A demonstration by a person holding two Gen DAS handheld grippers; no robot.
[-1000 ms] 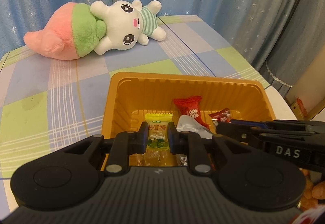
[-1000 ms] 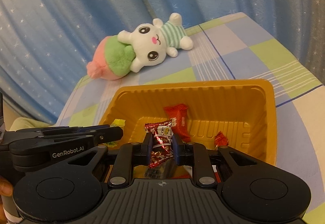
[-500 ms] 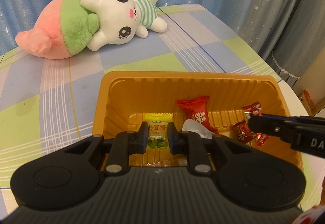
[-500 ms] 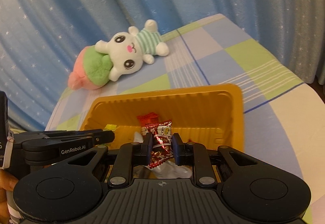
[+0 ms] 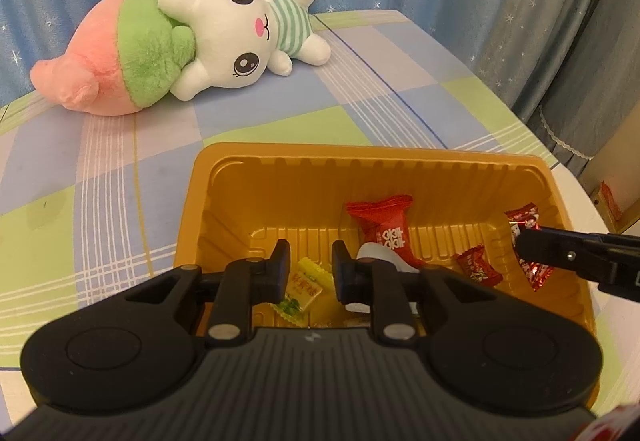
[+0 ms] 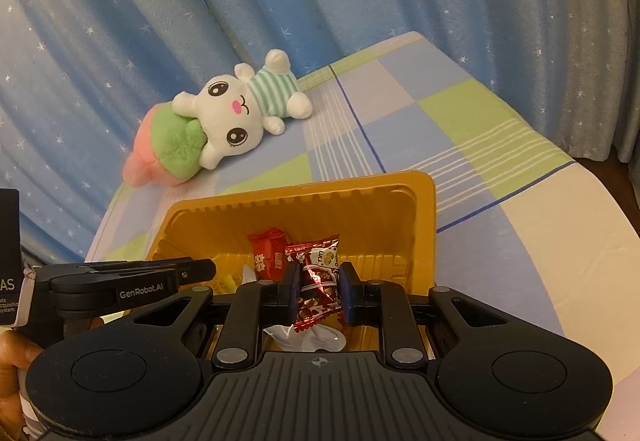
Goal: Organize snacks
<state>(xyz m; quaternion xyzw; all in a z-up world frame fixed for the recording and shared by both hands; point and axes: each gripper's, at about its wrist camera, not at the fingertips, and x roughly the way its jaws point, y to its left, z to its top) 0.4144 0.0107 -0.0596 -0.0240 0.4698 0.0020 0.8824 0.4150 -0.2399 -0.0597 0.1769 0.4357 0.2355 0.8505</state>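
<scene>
The left tongs [image 5: 307,269] hang parted over the orange tray [image 5: 280,177], low in the frame, gripping nothing; a yellow candy [image 5: 301,291] lies loose on the tray floor below the gap. The right tongs [image 6: 319,295] are clamped on a red foil candy [image 6: 316,281] above the tray's near side. A red packet [image 5: 386,233] lies mid-tray. A plush rabbit [image 5: 240,37] rests on the checked surface [image 5: 100,169], upper left.

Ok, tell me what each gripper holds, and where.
Right gripper pinches the red foil candy across its middle. Left gripper holds nothing.
</scene>
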